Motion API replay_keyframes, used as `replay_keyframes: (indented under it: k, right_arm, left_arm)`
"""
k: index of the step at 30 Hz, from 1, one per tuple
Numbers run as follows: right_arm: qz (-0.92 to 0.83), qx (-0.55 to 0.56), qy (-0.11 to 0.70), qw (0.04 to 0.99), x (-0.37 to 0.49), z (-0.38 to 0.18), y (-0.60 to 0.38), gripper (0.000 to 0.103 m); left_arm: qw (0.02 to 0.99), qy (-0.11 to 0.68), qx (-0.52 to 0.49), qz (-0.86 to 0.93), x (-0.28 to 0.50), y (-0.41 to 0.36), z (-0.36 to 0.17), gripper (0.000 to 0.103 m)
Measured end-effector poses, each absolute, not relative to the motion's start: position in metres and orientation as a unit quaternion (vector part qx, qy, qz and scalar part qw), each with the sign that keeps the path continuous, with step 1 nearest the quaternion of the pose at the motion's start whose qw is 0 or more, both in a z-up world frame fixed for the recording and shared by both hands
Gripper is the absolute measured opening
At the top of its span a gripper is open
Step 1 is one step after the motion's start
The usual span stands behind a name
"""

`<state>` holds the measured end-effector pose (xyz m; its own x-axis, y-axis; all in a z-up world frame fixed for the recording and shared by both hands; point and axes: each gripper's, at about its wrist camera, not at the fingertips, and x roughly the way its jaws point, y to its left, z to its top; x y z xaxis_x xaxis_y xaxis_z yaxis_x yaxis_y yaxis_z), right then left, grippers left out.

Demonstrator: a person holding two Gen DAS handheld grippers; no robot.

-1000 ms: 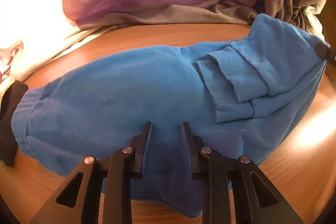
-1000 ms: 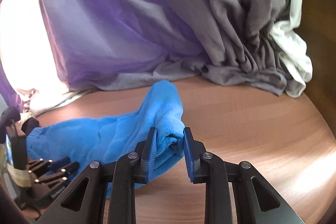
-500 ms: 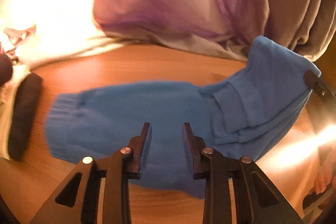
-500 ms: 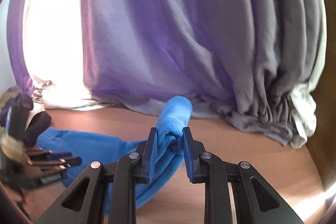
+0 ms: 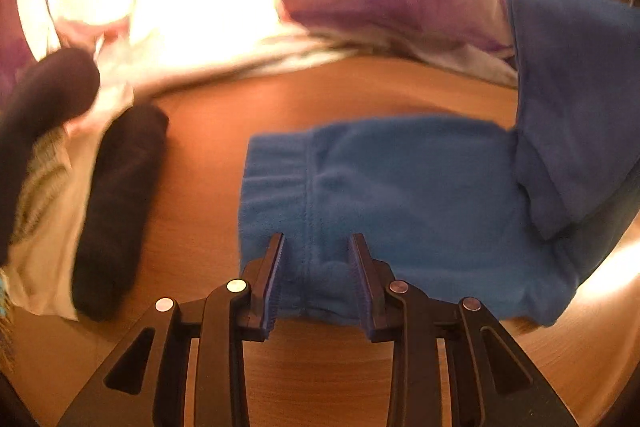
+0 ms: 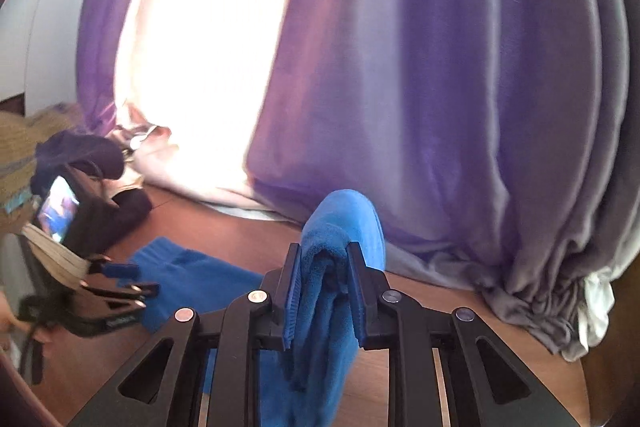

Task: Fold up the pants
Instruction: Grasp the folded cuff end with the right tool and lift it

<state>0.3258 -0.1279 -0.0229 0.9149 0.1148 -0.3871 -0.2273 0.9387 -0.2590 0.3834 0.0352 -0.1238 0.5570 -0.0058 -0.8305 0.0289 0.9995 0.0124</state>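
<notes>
Already your blue fleece pants (image 5: pixel 420 195) lie part-folded on the wooden table (image 5: pixel 340 91). Your right gripper (image 6: pixel 323 291) is clamped on the raised end; your left gripper (image 5: pixel 316 279), jaws apart, straddles the waistband. Laying that end over and squaring up remain.

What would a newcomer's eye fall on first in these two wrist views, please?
The bright blue pants on the wooden table stand out: the right gripper pinches one end and holds it raised. The left gripper straddles the waistband end. Behind hangs a purple curtain, glaring white where light shines through.
</notes>
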Motion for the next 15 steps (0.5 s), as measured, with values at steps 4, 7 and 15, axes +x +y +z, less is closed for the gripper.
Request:
replay_keyframes:
  k: [4, 7, 15]
  right_arm:
    - [0.104, -0.166, 0.191, 0.962, 0.325, -0.029, -0.103, 0.023]
    - [0.113, -0.185, 0.189, 0.958, 0.324, -0.034, -0.087, 0.023]
    - [0.152, -0.239, 0.182, 0.942, 0.318, -0.050, -0.044, 0.022]
  left_arm:
    - [0.878, 0.476, -0.026, -0.038, 0.384, 0.050, -0.130, 0.032]
    - [0.874, 0.480, -0.049, -0.056, 0.384, 0.057, -0.132, 0.033]
    - [0.877, 0.472, -0.051, -0.079, 0.381, 0.063, -0.134, 0.033]
